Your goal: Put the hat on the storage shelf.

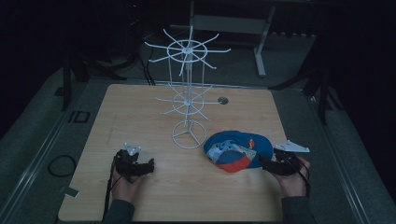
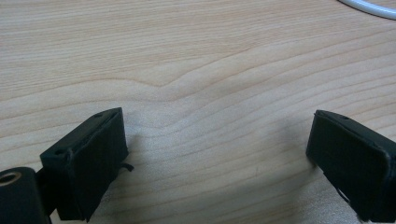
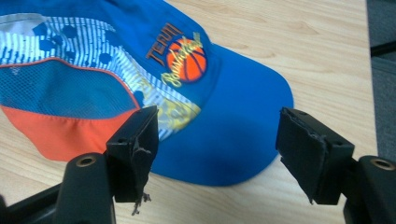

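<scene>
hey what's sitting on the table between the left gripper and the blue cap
Nothing: in the high view, bare wood runs from the left gripper to the cap. The white wire rack's ring base stands farther back, just off that line.

High view dim, underexposed; room beyond table (image 1: 140, 102) nearly black, floor murky grey. Tabletop only lit area, light seemingly from above. White wire rack (image 1: 188, 93) stands out, thin arms soft against dark. Detail coarse, grainy; hands and far edges muddy.

Left gripper view bright, even; wood grain crisp at middle, near black jaws soft, faint shadows beneath them.

Right gripper view well lit; cap (image 3: 154, 79) colours vivid, logo slightly blurred, left part hazy. Soft shadow under brim. No glare.
</scene>
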